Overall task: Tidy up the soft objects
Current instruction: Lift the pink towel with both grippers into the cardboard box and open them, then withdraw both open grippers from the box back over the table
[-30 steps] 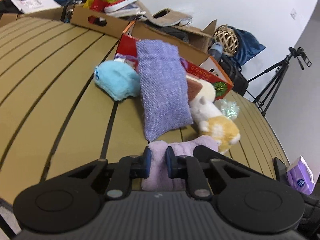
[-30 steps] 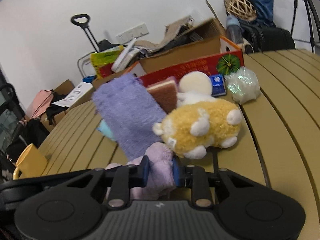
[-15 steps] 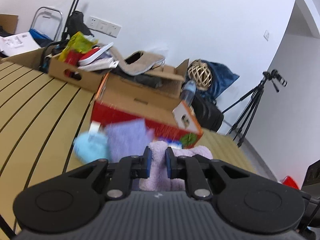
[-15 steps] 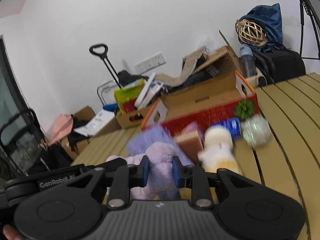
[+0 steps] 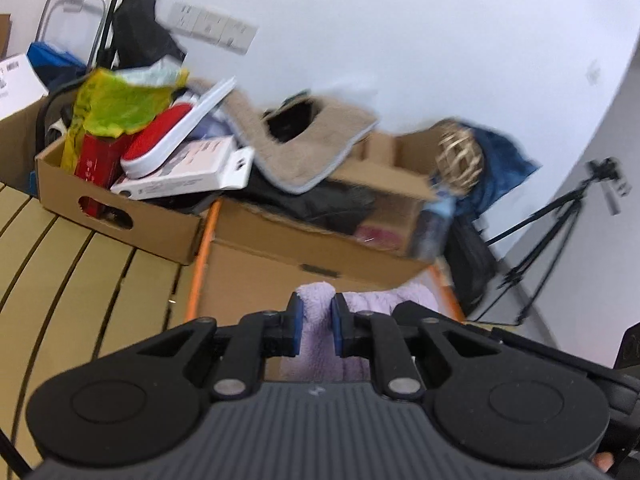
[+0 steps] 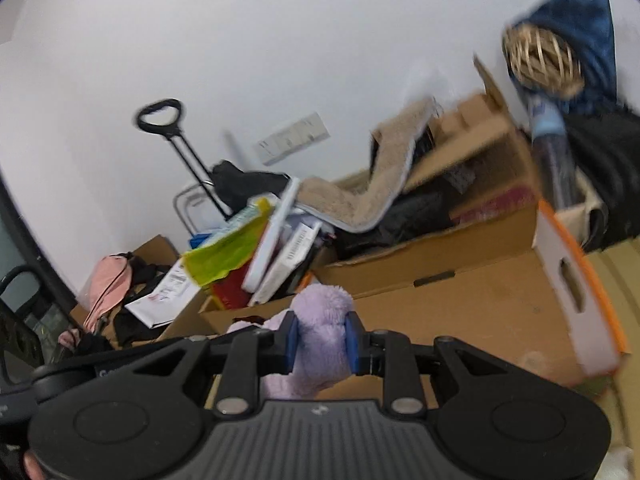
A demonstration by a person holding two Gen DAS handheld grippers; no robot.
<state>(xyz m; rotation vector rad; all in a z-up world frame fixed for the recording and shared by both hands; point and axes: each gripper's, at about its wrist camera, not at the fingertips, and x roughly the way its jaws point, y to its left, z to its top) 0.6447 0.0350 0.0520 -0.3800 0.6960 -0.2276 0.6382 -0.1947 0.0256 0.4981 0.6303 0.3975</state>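
The left gripper and the right gripper are each pinching one end of the fluffy lilac cloth, jaws nearly closed on its pile. The cloth is hanging between them over the open cardboard box on the slatted table.

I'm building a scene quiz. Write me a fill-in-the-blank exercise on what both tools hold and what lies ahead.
1. Both the left tool and the right tool are shut on a fluffy ___ towel.
2. The open box ahead is made of ___.
3. The box's end panel has an ___ edge.

Missing words: purple; cardboard; orange
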